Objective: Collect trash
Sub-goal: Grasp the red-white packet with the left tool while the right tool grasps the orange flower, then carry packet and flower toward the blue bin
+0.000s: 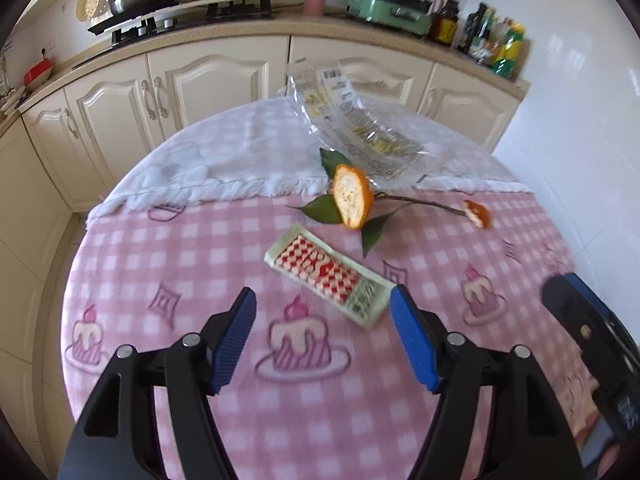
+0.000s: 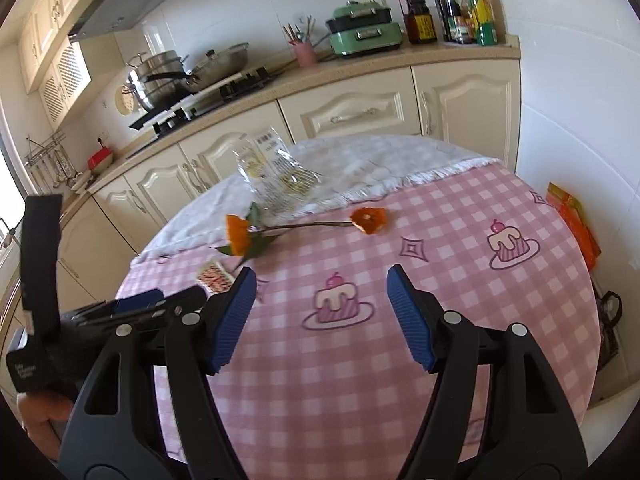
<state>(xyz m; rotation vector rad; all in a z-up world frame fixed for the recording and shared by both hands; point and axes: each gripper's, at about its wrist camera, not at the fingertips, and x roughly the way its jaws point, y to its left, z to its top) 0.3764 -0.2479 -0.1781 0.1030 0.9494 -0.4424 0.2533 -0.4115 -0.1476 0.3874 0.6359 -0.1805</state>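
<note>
A red-and-white checked snack wrapper (image 1: 328, 276) lies flat on the pink checked tablecloth (image 1: 160, 248), just ahead of my open, empty left gripper (image 1: 323, 306). Beyond it lie a large orange peel (image 1: 352, 196) on a leafy twig (image 1: 416, 202), a small orange peel (image 1: 478, 213) and a crumpled clear plastic bag (image 1: 352, 120). In the right wrist view my right gripper (image 2: 322, 286) is open and empty over bare cloth, with the small peel (image 2: 370, 220), large peel (image 2: 237, 238), bag (image 2: 272, 176) and wrapper (image 2: 214, 274) ahead and to the left.
The round table stands close to cream kitchen cabinets (image 1: 216, 80) and a white tiled wall (image 1: 580, 120). A white towel (image 1: 248, 160) covers the table's far part. An orange packet (image 2: 572, 220) sits beside the table on the right. The other gripper (image 1: 588, 328) shows at right.
</note>
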